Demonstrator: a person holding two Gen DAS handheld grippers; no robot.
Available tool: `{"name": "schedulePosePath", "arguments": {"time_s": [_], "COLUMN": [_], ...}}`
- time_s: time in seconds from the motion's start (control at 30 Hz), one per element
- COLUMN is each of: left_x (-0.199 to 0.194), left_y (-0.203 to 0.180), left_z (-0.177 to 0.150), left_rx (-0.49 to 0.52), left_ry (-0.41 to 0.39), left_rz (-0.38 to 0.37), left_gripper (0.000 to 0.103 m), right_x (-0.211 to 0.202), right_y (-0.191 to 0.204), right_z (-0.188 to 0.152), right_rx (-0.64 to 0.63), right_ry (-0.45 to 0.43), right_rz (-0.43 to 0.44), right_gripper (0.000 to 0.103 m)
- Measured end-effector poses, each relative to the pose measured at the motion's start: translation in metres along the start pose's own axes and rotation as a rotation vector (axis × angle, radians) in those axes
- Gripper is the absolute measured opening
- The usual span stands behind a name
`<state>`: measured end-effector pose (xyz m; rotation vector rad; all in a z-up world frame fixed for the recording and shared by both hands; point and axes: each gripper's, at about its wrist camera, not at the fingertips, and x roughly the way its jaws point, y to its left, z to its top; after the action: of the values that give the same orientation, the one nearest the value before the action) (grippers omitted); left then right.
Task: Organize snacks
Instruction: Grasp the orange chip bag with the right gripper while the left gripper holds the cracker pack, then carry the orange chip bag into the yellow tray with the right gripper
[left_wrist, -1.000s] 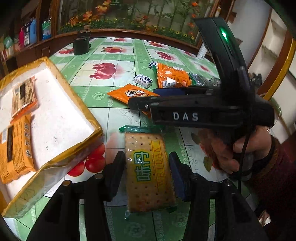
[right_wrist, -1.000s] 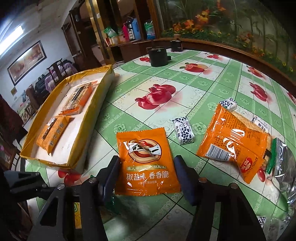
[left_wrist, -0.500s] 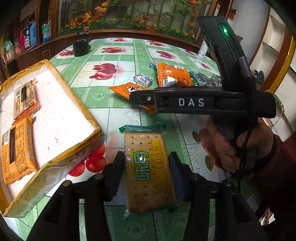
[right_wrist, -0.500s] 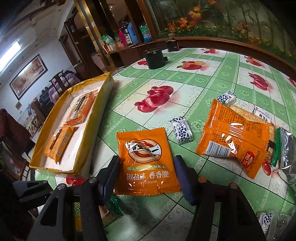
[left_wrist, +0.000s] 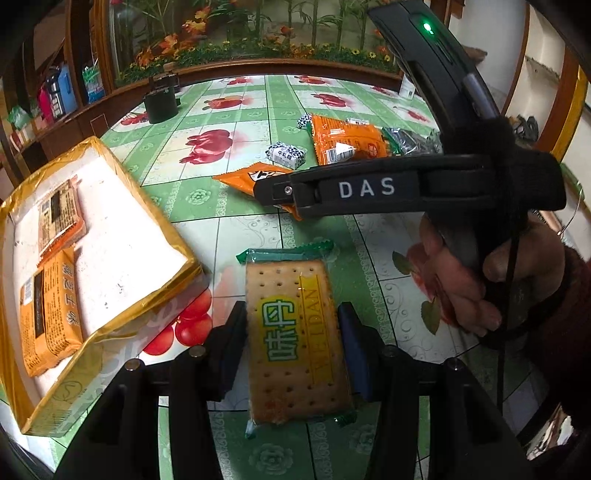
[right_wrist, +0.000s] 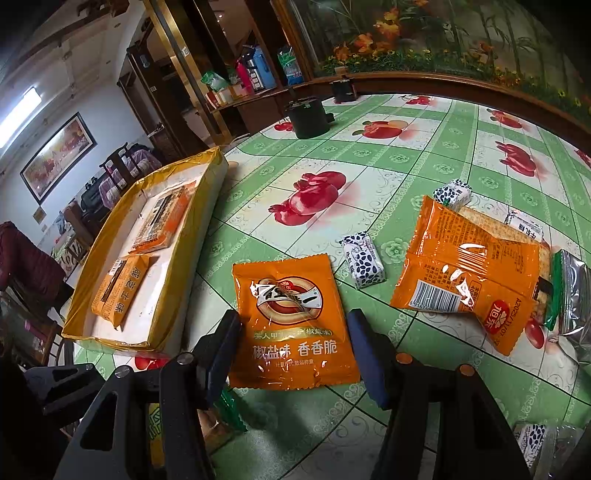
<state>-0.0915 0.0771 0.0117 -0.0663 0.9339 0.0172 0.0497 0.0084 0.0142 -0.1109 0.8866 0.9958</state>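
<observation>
L wrist view: cracker pack (left_wrist: 295, 339) w/ green ends, lying on table (left_wrist: 229, 206), printed "味丹" in green/yellow and "WEIDAN" down a yellow strip. Sits lengthwise between fingers of left gripper (left_wrist: 291, 332); jaws at a moderate gap, pads right beside the pack's long edges, firm contact not clear. Above it, black bar of right gripper (left_wrist: 369, 188) marked "DAS", green LED lit on its upper body, gripped by a hand (left_wrist: 465, 284) in a dark red sleeve. Gold-rimmed tray (left_wrist: 122, 295) at left holding two orange packs (left_wrist: 51, 314), Chinese text partly legible ("苏打" not certain). Farther back: small white/black-patterned candy (left_wrist: 286, 155) reading "牛轧糖".

R wrist view: flat orange snack packet (right_wrist: 291, 317) on table, reading "椒盐味 香香脆", smaller line "美人甲…(椒盐味)", fine print below too small to read. Lower half lies between fingers of right gripper (right_wrist: 293, 350); jaws medium-wide, apart from the packet's edges, not clamping. At right, bigger orange bag (right_wrist: 469, 273) back-side up w/ barcode, date code "A2025/11/01", red round logo; resting on crackers and a silver wrapper (right_wrist: 572, 295). Patterned candy (right_wrist: 364, 264) between packet and bag, another (right_wrist: 452, 192) behind. Tray at left w/ the two orange packs, well apart from packet. Black pot (right_wrist: 306, 118) at far table edge.
</observation>
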Motion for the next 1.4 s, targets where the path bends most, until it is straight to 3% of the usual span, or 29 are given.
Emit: {"name": "schedulePosePath", "arguments": {"time_s": [0.23,0.37,0.5,0.67,0.87,0.97,1.07,1.23,1.4], "left_x": [0.0,-0.009,-0.042,-0.097,-0.16,-0.177,-0.177,-0.183,-0.212], "left_y": [0.009,0.023,0.033,0.066,0.13,0.154,0.17,0.167,0.136], "left_z": [0.006,0.016,0.031,0.039,0.043,0.043,0.041,0.045,0.034], "left_rx": [-0.056,-0.146,-0.141,-0.125,-0.188,-0.244,-0.363,-0.503,-0.592], "left_ry": [0.027,0.042,-0.017,-0.098,-0.164,-0.214,-0.225,-0.218,-0.241], "left_rz": [-0.042,-0.113,-0.145,-0.166,-0.109,-0.053,-0.011,0.093,0.213], "left_gripper": [0.045,0.045,0.045,0.045,0.046,0.046,0.046,0.046,0.046], "right_x": [0.003,-0.013,-0.04,-0.071,-0.079,-0.064,-0.038,0.006,0.035], "right_y": [0.002,-0.009,-0.017,-0.006,0.055,0.095,0.129,0.15,0.143], "right_z": [0.008,0.001,-0.009,-0.008,0.031,0.055,0.067,0.078,0.077], "right_rx": [0.02,0.163,0.272,0.398,0.451,0.371,0.254,0.09,0.033], "right_ry": [0.042,0.101,0.137,0.122,0.109,0.124,0.169,0.233,0.303], "right_rz": [-0.029,0.013,-0.021,-0.09,-0.073,-0.02,0.034,0.119,0.166], "right_gripper": [0.055,0.053,0.053,0.053,0.053,0.053,0.053,0.053,0.053]}}
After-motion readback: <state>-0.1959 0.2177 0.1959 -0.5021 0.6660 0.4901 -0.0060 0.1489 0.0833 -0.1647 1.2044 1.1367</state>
